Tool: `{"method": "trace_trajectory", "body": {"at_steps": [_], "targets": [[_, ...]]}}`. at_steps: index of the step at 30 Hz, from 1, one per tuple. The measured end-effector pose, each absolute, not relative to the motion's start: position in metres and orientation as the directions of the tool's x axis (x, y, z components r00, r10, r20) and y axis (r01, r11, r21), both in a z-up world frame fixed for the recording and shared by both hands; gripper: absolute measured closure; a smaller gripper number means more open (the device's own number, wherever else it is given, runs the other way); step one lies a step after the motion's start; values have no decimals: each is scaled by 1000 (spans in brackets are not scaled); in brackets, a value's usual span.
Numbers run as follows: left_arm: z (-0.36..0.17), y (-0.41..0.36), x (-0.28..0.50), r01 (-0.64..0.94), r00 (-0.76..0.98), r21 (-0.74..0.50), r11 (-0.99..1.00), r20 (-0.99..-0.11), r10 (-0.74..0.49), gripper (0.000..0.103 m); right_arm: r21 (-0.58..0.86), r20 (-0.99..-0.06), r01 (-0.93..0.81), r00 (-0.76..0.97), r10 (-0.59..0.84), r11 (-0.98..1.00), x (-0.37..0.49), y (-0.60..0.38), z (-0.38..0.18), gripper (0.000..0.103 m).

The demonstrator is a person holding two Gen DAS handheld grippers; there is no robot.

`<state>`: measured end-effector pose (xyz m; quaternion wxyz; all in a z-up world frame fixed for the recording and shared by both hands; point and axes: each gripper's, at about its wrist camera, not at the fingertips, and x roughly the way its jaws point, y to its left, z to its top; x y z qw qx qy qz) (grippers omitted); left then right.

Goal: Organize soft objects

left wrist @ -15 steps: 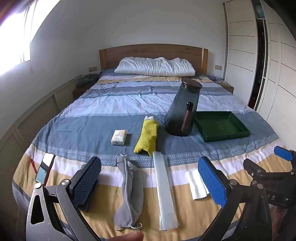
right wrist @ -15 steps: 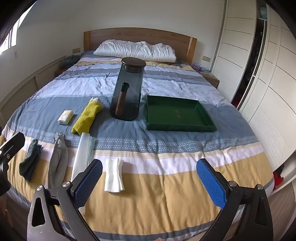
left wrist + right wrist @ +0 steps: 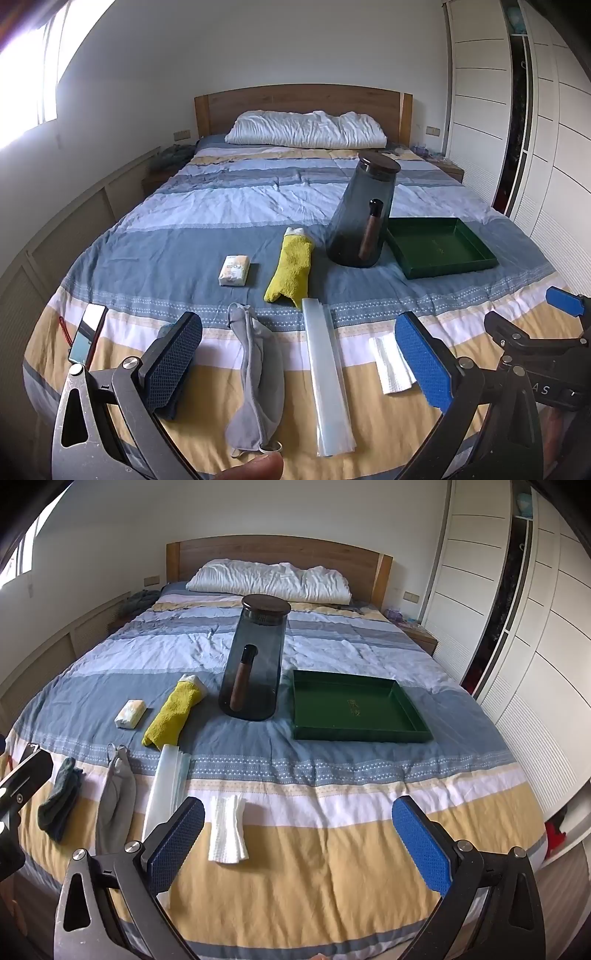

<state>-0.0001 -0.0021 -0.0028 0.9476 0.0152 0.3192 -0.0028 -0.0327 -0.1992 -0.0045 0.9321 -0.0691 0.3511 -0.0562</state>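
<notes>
Jaws wide on both grippers; one tray [image 3: 413, 716], one jar [image 3: 255, 657].

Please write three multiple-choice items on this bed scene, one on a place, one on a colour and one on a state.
1. Where does the dark glass jug stand?
A. Inside the tray
B. On the bedspread, just left of the green tray
C. On the pillow

2. What colour is the rolled towel beside the jug?
A. Yellow
B. Red
C. Black

3. What is the state of the right gripper?
A. Shut on the white folded cloth
B. Shut on nothing
C. Open, holding nothing

Answers:
1 B: the jug's base rests on the blue stripe beside the tray's left wall, and the tray's floor is bare.
2 A: its pile is plainly yellow in both views.
3 C: its blue pads stand far apart over the bedspread, and the white folded cloth lies flat and untouched.
</notes>
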Motion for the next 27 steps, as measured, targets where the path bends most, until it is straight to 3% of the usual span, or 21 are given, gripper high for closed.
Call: {"method": "trace_trajectory", "body": {"at_steps": [27], "targets": [[-16,1,6,20,775,7,1000,-632,-11,1,-187,-649,42,745,-155,982,-29,-192,-8,0]]}}
